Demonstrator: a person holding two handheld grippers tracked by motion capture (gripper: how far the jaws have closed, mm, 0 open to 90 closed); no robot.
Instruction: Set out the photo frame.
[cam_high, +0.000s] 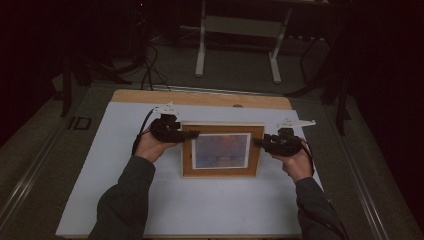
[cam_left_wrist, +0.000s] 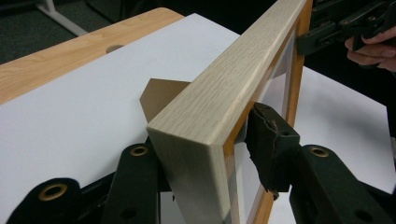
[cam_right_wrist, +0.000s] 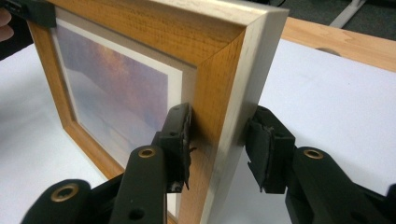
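left gripper (cam_high: 192, 134): you've got it clamped on the picture frame (cam_high: 222, 150)
right gripper (cam_high: 258, 143): pinching the frame's opposite side

— What lies under everything?

— A white sheet (cam_high: 150, 200) covering most of a wooden table (cam_high: 200, 97); bare wood shows only as a strip along the far edge.

— Anything in that strip?

— A small round hole (cam_high: 237, 106), right of its middle.

— And beyond the table?

— Grey carpet (cam_high: 235, 75), where a white table base (cam_high: 240, 27) stands on two legs. Black cables (cam_high: 150, 65) trail over the floor at the far left.
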